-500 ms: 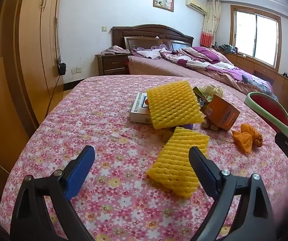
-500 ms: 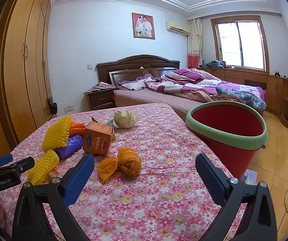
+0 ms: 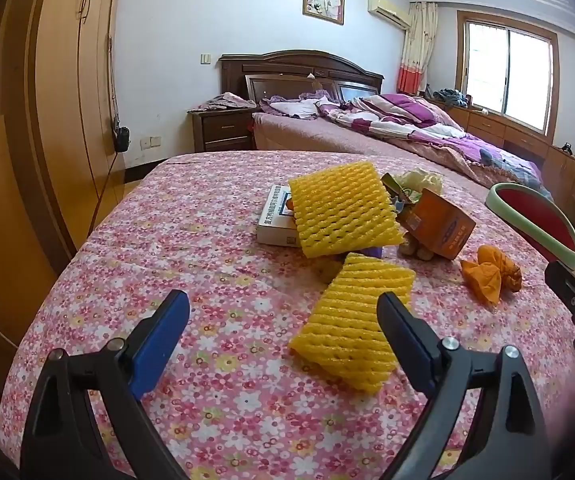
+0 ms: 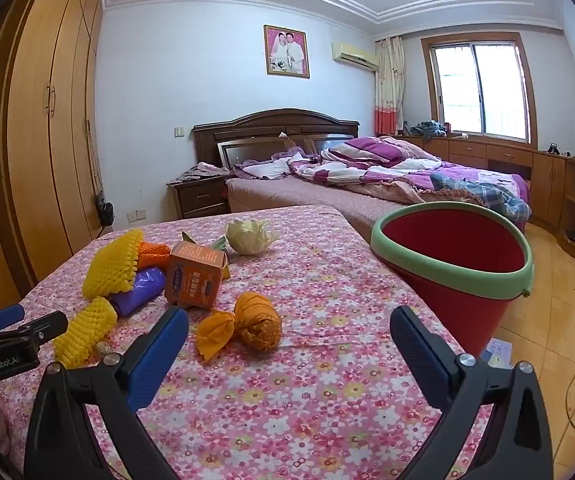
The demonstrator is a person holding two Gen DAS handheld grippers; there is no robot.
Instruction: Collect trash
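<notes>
Through the left wrist camera I saw my left gripper [image 3: 283, 316] spread wide over the floral cloth [image 3: 135, 248], nothing in it. The near foam net [image 3: 351, 320] lay just ahead, its right edge partly behind the right finger [image 3: 403, 340]. A bigger foam net [image 3: 341, 210] leaned over a white box [image 3: 273, 220], hiding most of it and all but a sliver of something purple beneath. Beside it stood an orange carton [image 3: 441, 226], with lumpy brown bits under it that I could not identify, and an orange wrapper [image 3: 491, 274] further right. The bucket [image 3: 535, 220] was cut off by my right gripper's body at the frame edge.

From the right wrist camera, my right gripper [image 4: 289, 334] also stood fully open and empty, the wrapper [image 4: 247, 324] just beyond its fingers. The carton [image 4: 195, 274], a purple bag [image 4: 139, 290] half covered by the nets, and a pale crumpled wrapper [image 4: 249, 236] sat behind. The bucket [image 4: 451, 264] stood at the cloth's right edge, its base hidden behind it. Only part of the left gripper [image 4: 11, 334] showed.
</notes>
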